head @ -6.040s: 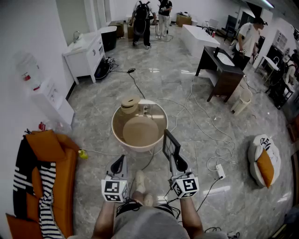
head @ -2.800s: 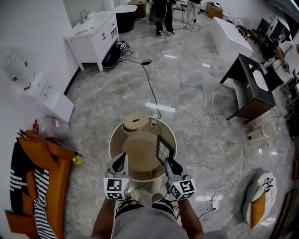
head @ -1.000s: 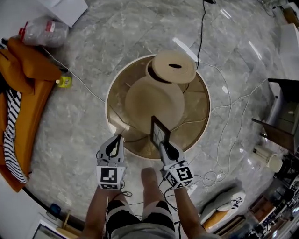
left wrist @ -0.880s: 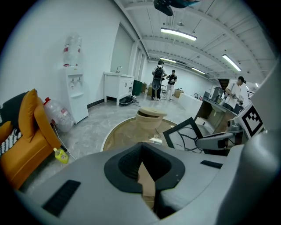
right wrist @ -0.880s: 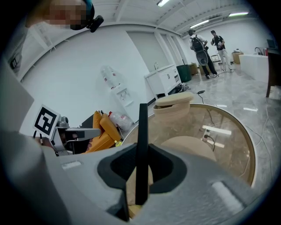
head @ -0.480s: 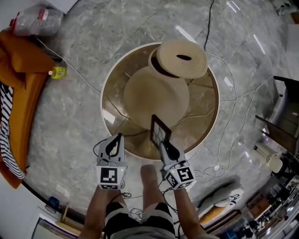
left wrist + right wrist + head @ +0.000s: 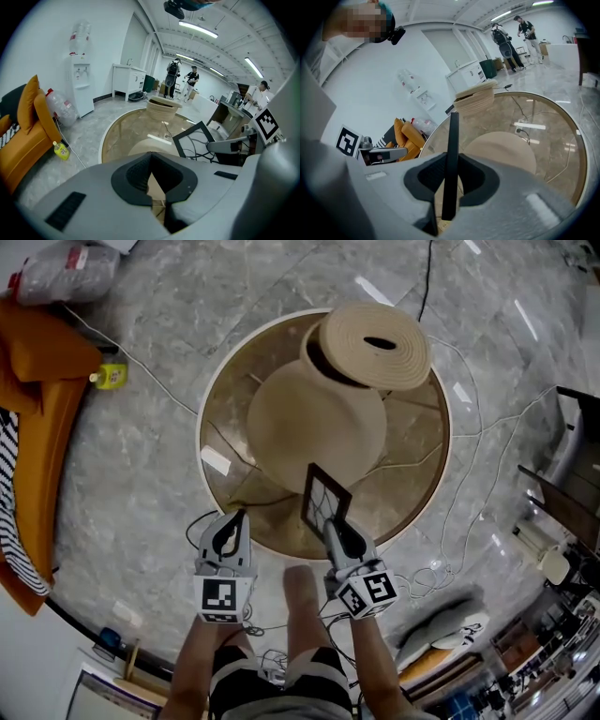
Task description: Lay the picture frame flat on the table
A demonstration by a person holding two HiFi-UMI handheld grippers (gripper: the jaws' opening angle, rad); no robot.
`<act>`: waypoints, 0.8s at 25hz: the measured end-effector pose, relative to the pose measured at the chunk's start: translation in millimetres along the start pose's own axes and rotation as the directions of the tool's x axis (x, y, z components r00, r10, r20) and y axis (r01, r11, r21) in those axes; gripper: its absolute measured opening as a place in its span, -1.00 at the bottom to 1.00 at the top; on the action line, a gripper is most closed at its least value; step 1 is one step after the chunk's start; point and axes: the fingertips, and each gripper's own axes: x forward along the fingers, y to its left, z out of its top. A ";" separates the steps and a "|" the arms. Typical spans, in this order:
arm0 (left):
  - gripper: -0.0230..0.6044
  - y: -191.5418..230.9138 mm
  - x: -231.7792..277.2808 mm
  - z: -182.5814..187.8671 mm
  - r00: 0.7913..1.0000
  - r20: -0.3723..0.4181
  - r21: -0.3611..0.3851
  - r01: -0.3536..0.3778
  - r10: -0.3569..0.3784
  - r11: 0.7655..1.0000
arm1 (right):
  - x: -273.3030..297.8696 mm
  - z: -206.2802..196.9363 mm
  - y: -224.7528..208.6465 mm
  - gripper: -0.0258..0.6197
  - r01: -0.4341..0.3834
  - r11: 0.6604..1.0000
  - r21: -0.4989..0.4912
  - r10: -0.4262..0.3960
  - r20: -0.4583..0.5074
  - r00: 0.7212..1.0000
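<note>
- Foot: bottom centre of the head view, between the two forearms, on grey marble floor.
- Left gripper: lower left of centre, just short of the table's near rim. Its jaws look drawn together with nothing between them. Only a thin slit shows in its own view.
- Right gripper: lower right of centre, beside the left one but apart from it. Its jaws are clamped on the frame's lower edge.
- Frame: black and thin, with curved lines across the pane. It is held upright on edge, slightly tilted, over the near part of the table, just below centre. In the right gripper view it rises edge-on as a dark bar from between the pads. Whether its lower corner touches the glass cannot be told.
- Table: round, with a tinted glass top and pale rim, filling the middle of the head view.
- Dome: beige, at the table's centre.
- Drum: woven and ribbed, with a slot in its top, at the table's far edge, upper centre.
- Cable: black, on the floor beyond the drum, top edge.
- Sofa: orange, left edge.
- Bottle: yellow, on the floor just beside the sofa.
- Jug: clear, upper left corner.
- Dispenser, cabinet and people: farthest back in the left gripper view, upper left to upper centre.
</note>
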 end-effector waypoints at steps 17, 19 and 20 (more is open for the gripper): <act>-0.87 -14.4 10.6 -6.6 1.000 -0.017 0.001 0.017 -0.017 1.000 | 14.4 3.2 -26.9 -0.68 0.043 0.999 0.005 -0.043 -0.003 0.999; -0.87 -17.8 11.3 -6.5 1.000 -0.019 0.003 0.021 -0.021 1.000 | 16.0 2.9 -30.6 -0.67 0.048 0.999 0.006 -0.048 -0.008 0.999; -0.87 -19.5 12.1 -6.9 1.000 -0.020 0.006 0.023 -0.023 1.000 | 16.7 2.4 -32.3 -0.67 0.052 0.999 -0.002 -0.052 -0.013 0.999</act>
